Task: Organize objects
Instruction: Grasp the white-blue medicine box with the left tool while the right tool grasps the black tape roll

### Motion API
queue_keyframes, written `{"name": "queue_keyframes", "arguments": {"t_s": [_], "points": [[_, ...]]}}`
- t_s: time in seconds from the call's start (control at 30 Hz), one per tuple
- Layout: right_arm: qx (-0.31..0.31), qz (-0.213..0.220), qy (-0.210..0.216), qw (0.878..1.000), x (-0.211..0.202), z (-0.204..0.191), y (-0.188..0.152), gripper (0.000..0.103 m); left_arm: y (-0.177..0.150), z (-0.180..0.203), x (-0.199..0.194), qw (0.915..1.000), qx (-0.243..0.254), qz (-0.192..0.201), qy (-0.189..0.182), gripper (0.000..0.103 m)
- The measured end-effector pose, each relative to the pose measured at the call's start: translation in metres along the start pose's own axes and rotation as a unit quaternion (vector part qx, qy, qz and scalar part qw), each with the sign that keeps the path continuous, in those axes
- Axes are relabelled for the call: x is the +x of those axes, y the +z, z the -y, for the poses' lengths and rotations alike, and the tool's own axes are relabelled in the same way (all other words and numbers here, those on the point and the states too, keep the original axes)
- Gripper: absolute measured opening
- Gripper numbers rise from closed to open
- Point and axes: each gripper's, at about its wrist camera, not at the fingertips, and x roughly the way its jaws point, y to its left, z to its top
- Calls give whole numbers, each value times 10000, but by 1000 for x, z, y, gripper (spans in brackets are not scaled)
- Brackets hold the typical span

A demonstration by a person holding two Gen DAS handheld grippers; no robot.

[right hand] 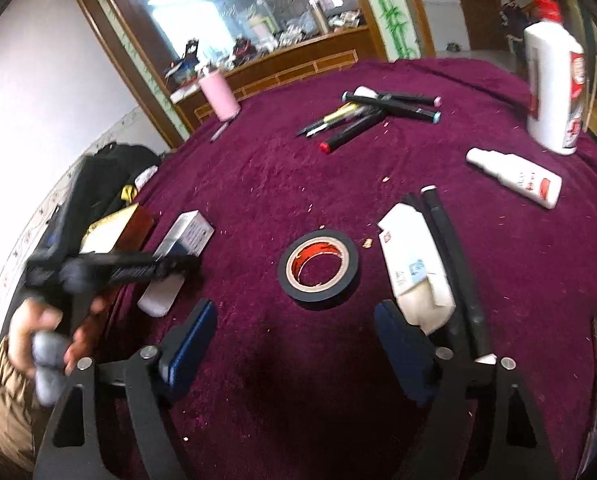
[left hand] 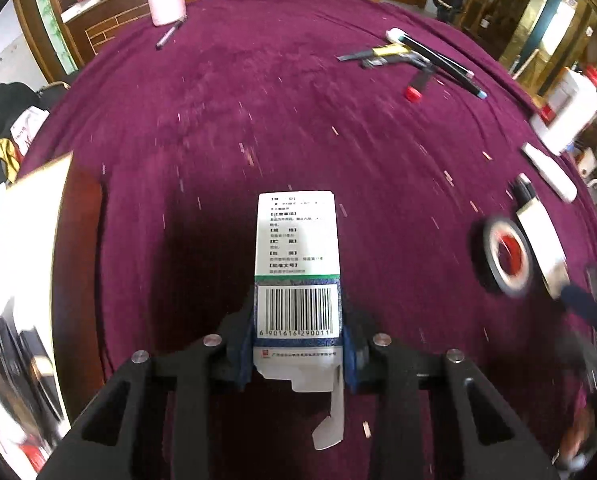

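The left gripper [left hand: 296,344] is clamped on a small medicine carton [left hand: 296,240], its blue pads pressing the two narrow sides at the barcode end, low over the plum tablecloth [left hand: 258,112]. The carton looks light and thin-walled – likely to dent under a hard squeeze – and its end flap hangs torn open, so the firm side panels seem the better hold. The right gripper [right hand: 294,344] stands wide with nothing between its jaws, just short of the roll of black tape [right hand: 318,270], which lies flat beside a white packet [right hand: 414,264]. The roll seems stiff and grippy; a pinch across its rim should serve.
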Motion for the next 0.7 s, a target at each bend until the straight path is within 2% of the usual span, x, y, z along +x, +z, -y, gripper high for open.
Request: {"name": "queue_keyframes", "arguments": {"t_s": [0.07, 0.27, 0.47, 0.57, 0.7], "points": [[-30, -162, 5, 9999, 10, 1, 5, 83, -18, 2, -8, 9999, 55, 9, -102, 33], [-198, -521, -360, 9978, 39, 0, 21, 78, -47, -8, -22, 9987, -52, 14, -508, 33], [-567, -666, -870, 9924, 57, -11, 29, 75, -51, -14, -23, 9977, -138, 45, -658, 33], [-816, -635, -1152, 9880, 61, -17, 28, 67, -51, -13, -23, 9978, -109, 56, -652, 33], [-777, -546, -1137, 9890, 58, -15, 26, 67, -51, -14, -23, 9976, -124, 67, -677, 33]]}}
